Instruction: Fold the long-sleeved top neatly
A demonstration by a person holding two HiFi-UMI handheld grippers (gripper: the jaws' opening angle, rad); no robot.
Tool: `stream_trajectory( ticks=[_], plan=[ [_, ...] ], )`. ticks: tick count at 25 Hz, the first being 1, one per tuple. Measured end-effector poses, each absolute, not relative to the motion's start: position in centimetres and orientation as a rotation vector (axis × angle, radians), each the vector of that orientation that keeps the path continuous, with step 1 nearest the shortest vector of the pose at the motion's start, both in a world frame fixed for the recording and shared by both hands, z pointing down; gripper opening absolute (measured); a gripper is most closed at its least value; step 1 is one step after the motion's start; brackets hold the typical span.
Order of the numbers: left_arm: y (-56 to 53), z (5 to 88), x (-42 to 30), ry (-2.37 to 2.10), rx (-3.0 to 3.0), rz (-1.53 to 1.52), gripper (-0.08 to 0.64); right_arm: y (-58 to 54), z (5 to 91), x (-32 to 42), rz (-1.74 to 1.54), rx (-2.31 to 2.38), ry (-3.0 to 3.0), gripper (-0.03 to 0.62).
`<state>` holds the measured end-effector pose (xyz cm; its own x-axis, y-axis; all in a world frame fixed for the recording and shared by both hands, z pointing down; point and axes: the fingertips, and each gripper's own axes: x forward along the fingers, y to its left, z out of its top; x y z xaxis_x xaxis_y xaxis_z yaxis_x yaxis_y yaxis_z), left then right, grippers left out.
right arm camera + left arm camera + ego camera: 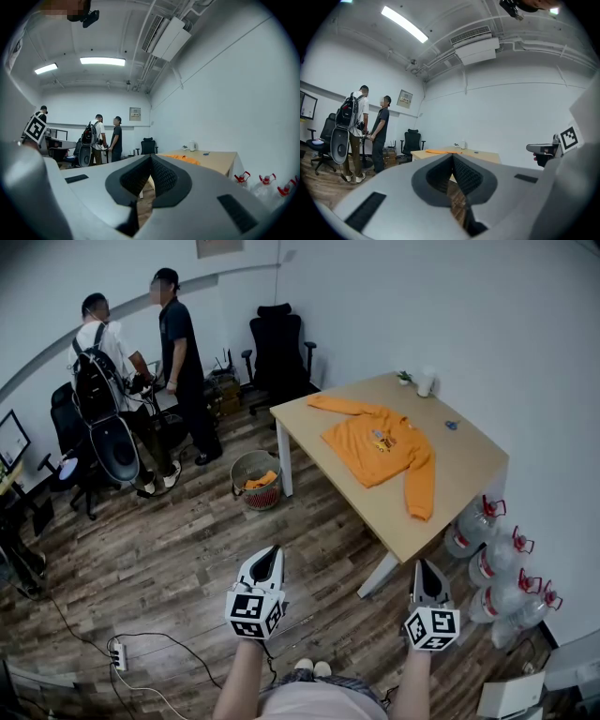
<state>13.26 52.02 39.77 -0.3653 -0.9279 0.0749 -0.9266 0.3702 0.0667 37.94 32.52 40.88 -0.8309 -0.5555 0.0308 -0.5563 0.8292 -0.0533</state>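
Holding the left gripper [266, 557] and the right gripper [427, 570] level and side by side, well short of the table [469, 486], each with jaws pressed fully together and pinching nothing: likely just resting shut while too far off for gripping any cloth.

Facing the orange long-sleeved top [380, 440], lying well ahead of both pairs of tips, spread flat and front-up on the tabletop. One sleeve trailing toward the far-left corner, the other reaching toward the near edge; probably laid open like that for bringing the sleeves in first.

Seeing a white jug [426, 382] and a small potted plant [404, 378] beyond the garment, at the far edge, apparently kept clear of the folding area.

Standing with a waste basket [255, 480] holding an orange cloth ahead and left of the left gripper, beside a table leg, and large clear water bottles [495, 559] just right of the right gripper, by the table's near end.

Not yet beginning the fold; judging the next move as stepping closer and spreading both pairs of jaws before pinching a sleeve or hem.
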Motion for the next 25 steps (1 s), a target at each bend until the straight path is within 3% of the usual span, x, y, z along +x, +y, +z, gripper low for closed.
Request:
stream_trajectory(
  ticks=[7, 9, 18, 22, 25],
  plan=[
    [51.8, 40.5, 12.8, -2.488, 1.681, -0.084, 0.003, 32.4, 40.9, 37.1, 0.136, 0.875, -3.020, 0.020],
    [51.8, 40.3, 12.9, -2.467, 1.706, -0.110, 0.019, 32.5, 40.5, 36.9, 0.159, 0.858, -3.046, 0.115],
    [51.3, 39.7, 12.6, -2.413, 1.845, -0.158, 0.370, 32.2, 40.0, 35.7, 0.208, 0.839, -3.099, 0.358],
    [51.2, 40.1, 11.7, -2.418, 1.832, -0.158, 0.423, 31.9, 40.7, 34.9, 0.249, 0.824, -3.093, 0.458],
    [50.9, 40.2, 10.8, -2.414, 1.840, -0.148, 0.440, 31.6, 40.9, 34.1, 0.260, 0.834, -3.088, 0.482]
  ],
)
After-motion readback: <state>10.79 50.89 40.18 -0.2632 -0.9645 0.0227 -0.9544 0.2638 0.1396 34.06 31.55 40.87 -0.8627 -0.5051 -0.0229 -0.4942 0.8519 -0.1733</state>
